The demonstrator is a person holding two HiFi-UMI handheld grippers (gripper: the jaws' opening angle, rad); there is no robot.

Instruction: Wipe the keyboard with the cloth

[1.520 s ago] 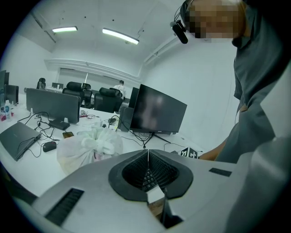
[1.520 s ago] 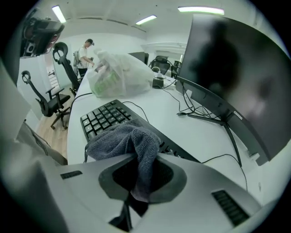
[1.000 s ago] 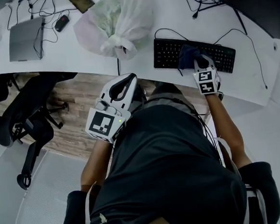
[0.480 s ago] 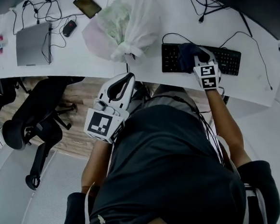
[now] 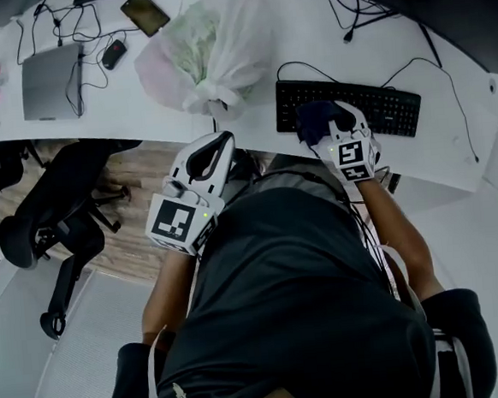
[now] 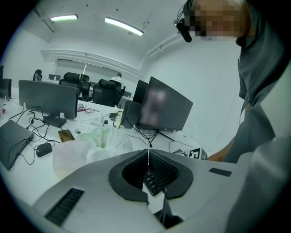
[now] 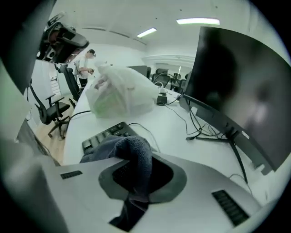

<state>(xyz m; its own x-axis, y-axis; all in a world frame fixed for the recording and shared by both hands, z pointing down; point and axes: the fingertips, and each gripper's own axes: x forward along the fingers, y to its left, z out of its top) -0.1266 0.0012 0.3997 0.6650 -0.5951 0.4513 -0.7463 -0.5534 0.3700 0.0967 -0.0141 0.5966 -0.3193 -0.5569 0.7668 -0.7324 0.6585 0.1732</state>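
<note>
dark short-sleeved shirt [image 5: 301, 310] — white left gripper [image 5: 226, 140], right gripper [image 5: 331, 124], black-and-white marker cubes [image 5: 181, 224].

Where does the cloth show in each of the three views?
Head view: cloth upper right of centre, on the keyboard's left end.
Left gripper view: not in it.
Right gripper view: low centre, pinched in the right gripper.
Shared landmark: the white plastic bag.

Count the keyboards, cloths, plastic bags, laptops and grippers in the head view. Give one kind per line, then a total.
keyboard: 1
cloth: 1
plastic bag: 1
laptop: 1
grippers: 2 (left gripper, right gripper)
Total: 6
</note>
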